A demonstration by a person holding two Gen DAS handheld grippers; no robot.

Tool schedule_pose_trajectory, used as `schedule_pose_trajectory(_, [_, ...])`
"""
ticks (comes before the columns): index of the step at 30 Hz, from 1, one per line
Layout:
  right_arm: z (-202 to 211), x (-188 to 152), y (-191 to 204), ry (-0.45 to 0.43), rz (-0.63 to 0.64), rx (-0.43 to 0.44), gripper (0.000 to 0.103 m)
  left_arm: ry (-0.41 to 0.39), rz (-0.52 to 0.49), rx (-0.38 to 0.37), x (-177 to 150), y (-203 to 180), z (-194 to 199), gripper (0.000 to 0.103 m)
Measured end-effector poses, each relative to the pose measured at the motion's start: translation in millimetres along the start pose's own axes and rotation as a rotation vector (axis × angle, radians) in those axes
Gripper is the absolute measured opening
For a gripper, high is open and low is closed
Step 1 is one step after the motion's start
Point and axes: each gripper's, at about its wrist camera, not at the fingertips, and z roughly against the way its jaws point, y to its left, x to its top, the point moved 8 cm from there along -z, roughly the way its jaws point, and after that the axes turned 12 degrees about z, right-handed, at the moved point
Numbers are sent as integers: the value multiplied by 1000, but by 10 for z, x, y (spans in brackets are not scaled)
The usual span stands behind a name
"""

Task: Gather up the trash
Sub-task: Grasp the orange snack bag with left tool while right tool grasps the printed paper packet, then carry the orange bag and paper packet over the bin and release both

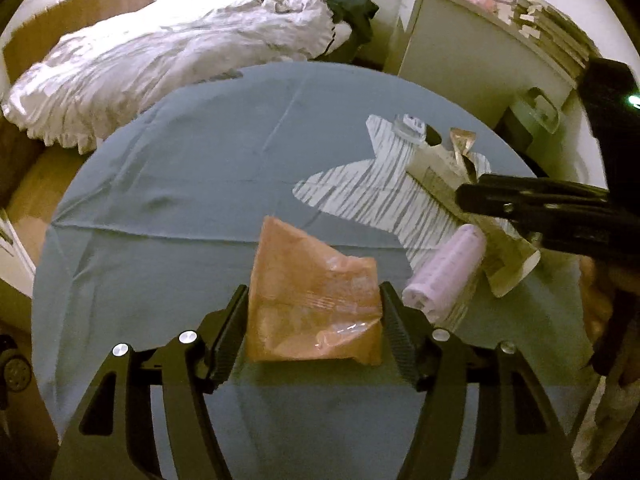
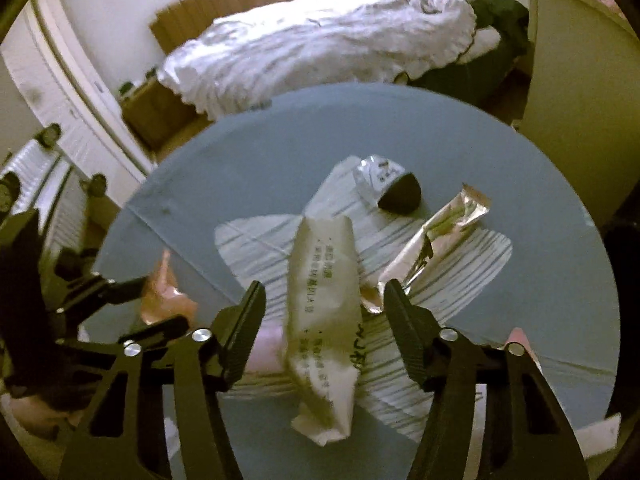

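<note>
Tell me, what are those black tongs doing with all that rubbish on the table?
A person is clearing rubbish off a round table with a pair of tongs in each hand. The left tongs sit around an orange plastic bag, its sides right at the pads. The right tongs are open around a long white wrapper and are not squeezing it. A shiny foil wrapper, a small silver packet and a pink roll lie on the table.
</note>
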Motion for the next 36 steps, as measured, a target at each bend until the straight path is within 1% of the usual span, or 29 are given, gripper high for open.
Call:
schedule_pose_trajectory(1, [-47,-39,-14,11,-1,-4,56,-7,-13,6,0,-9,-7,65])
schedule_pose_trajectory(4, [-140,-63,-45,30,0,-7,45,-30,-38,20,19,-8,-28,65])
schedule_pose_trajectory(5, [-137,-101,-51,33,2,-8,41,-39,-49,31,38,-10,-46,63])
schedule_pose_trajectory(6, [-141,-114,-51,30,7,-14,41,-43,-57,40,54,-6,-59,62])
schedule_pose_trajectory(7, [-156,-105,-30,24,11,-16,41,-51,-66,54,71,-5,-69,58])
schedule_pose_trajectory(9, [-160,-111,-14,12,5,-7,39,-59,-54,43,114,-1,-76,51])
schedule_pose_trajectory(10, [-120,-110,-22,-7,-5,6,39,-60,-36,30,137,8,-71,38])
schedule_pose_trajectory(11, [-83,-100,-43,-27,-15,19,39,-50,-10,9,160,17,-68,36])
schedule_pose_trajectory(13, [41,-91,-79,-81,-39,55,39,-53,15,-12,202,1,-35,35])
schedule_pose_trajectory(15, [282,-67,-151,-176,-72,100,39,-74,19,-50,277,-120,73,35])
schedule_pose_trajectory(16, [382,-59,-193,-211,-84,114,39,-86,19,-72,324,-207,142,35])
schedule_pose_trajectory(18, [690,-49,-368,-320,-130,143,39,-116,9,-114,417,-414,286,35])
schedule_pose_trajectory(19, [895,-72,-504,-386,-167,145,39,-132,2,-141,471,-546,364,35])
schedule_pose_trajectory(20, [1031,-104,-611,-427,-191,139,39,-152,-12,-179,536,-735,462,35])
schedule_pose_trajectory(21, [1214,-151,-773,-482,-223,112,39,-169,-29,-216,598,-932,541,35])
schedule_pose_trajectory(22, [1337,-195,-896,-518,-245,82,39,-180,-46,-247,642,-1111,592,35])
schedule_pose_trajectory(23, [1543,-295,-1148,-570,-286,4,39,-189,-64,-273,678,-1279,628,35])
schedule_pose_trajectory(25, [1762,-457,-1475,-616,-337,-107,39,-207,-115,-337,755,-1748,670,35])
schedule_pose_trajectory(26, [1871,-602,-1724,-632,-385,-177,39,-217,-137,-352,774,-1911,668,35])
schedule_pose_trajectory(29, [2030,-953,-2262,-633,-488,-323,39,-256,-243,-393,809,-2508,582,36])
schedule_pose_trajectory(31, [2092,-1178,-2590,-619,-537,-408,39,-234,-274,-431,818,-2832,444,36])
schedule_pose_trajectory(34, [2082,-1352,-2931,-593,-571,-496,39,-215,-316,-444,811,-3231,229,36])
schedule_pose_trajectory(36, [2047,-1420,-3106,-578,-583,-531,39,-187,-330,-458,799,-3479,54,36])
